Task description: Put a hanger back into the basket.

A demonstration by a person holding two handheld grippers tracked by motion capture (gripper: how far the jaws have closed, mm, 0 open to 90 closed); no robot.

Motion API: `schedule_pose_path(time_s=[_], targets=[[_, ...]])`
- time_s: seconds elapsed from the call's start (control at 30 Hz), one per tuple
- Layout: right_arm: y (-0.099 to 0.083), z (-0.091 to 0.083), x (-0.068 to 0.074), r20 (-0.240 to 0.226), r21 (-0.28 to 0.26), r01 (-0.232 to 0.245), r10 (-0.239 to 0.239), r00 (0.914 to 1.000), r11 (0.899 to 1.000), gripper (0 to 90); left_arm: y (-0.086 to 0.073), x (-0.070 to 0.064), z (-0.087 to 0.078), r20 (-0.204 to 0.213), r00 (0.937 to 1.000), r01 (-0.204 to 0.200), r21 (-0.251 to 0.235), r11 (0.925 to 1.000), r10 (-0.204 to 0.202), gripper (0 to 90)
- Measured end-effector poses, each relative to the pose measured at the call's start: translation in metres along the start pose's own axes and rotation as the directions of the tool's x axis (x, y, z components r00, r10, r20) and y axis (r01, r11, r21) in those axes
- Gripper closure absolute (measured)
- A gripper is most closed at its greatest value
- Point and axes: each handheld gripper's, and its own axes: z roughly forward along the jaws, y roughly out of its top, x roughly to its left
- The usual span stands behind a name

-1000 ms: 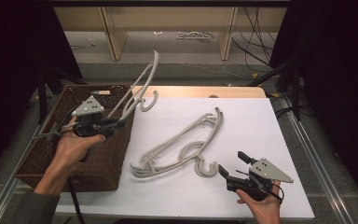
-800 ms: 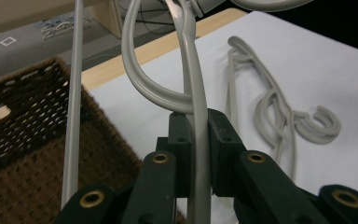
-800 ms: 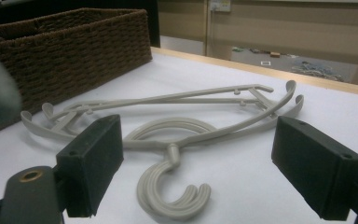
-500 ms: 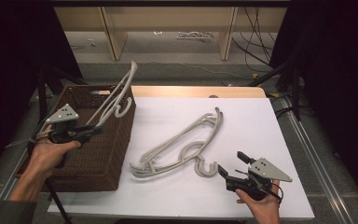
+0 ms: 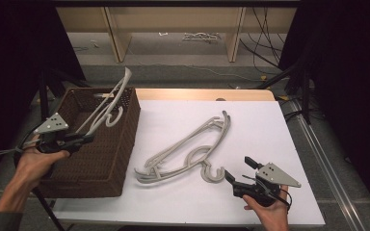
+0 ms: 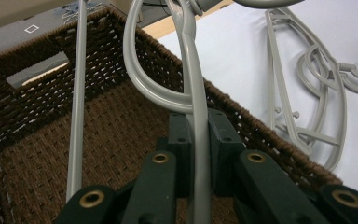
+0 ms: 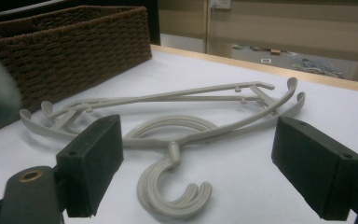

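Observation:
A grey plastic hanger (image 5: 107,103) is held tilted above the brown wicker basket (image 5: 125,144), one end raised past the far rim. My left gripper (image 5: 87,138) is shut on its arm (image 6: 196,154) over the basket's left side. Two more grey hangers (image 5: 188,151) lie stacked on the white table sheet (image 5: 250,130), hooks toward me (image 7: 172,186). My right gripper (image 5: 237,169) rests low at the front right, open, its jaws just short of those hooks and touching nothing.
The basket (image 6: 37,154) holds nothing on its woven floor. A wooden table edge (image 5: 207,94) runs along the back. Beyond it stand wooden shelf legs (image 5: 233,33) and cables on the floor. Dark frame posts flank both sides.
My left gripper has carried the hanger leftward from the basket's right rim to above the basket's left part. The right gripper has stayed put.

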Motion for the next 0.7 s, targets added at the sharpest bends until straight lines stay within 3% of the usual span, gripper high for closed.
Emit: schedule_pose_path(time_s=[0.13,0.17,0.2,0.37,0.47,0.57,0.67,0.7], targets=[[-0.001,0.001,-0.001,0.003,-0.001,-0.002,0.002,1.0,1.0,17.4,-0.011,0.003,-0.001,-0.006,1.0,0.002,0.02,0.9998,-0.002,81.1],[-0.002,0.002,-0.001,-0.005,0.001,-0.017,0.017,0.9998,1.0,17.4,-0.013,0.006,-0.004,-0.007,0.9997,-0.021,0.059,0.9981,0.022,81.1],[-0.003,0.003,-0.001,0.0,-0.01,-0.009,0.009,1.0,1.0,17.4,-0.016,0.007,-0.005,-0.011,0.9999,-0.012,0.065,0.9978,0.013,81.1],[-0.002,0.003,-0.001,-0.001,-0.013,-0.009,0.009,1.0,1.0,17.4,-0.021,0.008,-0.007,-0.005,0.9997,-0.022,0.075,0.997,0.022,81.2],[-0.002,0.002,-0.002,0.009,0.013,-0.006,0.006,0.9999,1.0,17.4,-0.022,0.007,-0.007,-0.003,0.9993,-0.036,0.08,0.9961,0.037,81.1],[-0.002,0.002,-0.002,0.013,0.001,-0.003,0.003,0.9999,1.0,17.5,-0.022,0.005,-0.006,0.014,0.9981,-0.061,0.092,0.9939,0.06,81.1],[-0.002,0.001,-0.003,0.013,0.01,-0.003,0.003,0.9999,1.0,17.4,-0.023,0.005,-0.004,0.011,0.9985,-0.055,0.103,0.9932,0.054,81.1],[-0.002,0.003,-0.003,0.004,-0.014,-0.013,0.013,0.9999,1.0,17.4,-0.023,0.007,-0.004,0.014,0.9973,-0.074,0.117,0.9904,0.072,81.1]])
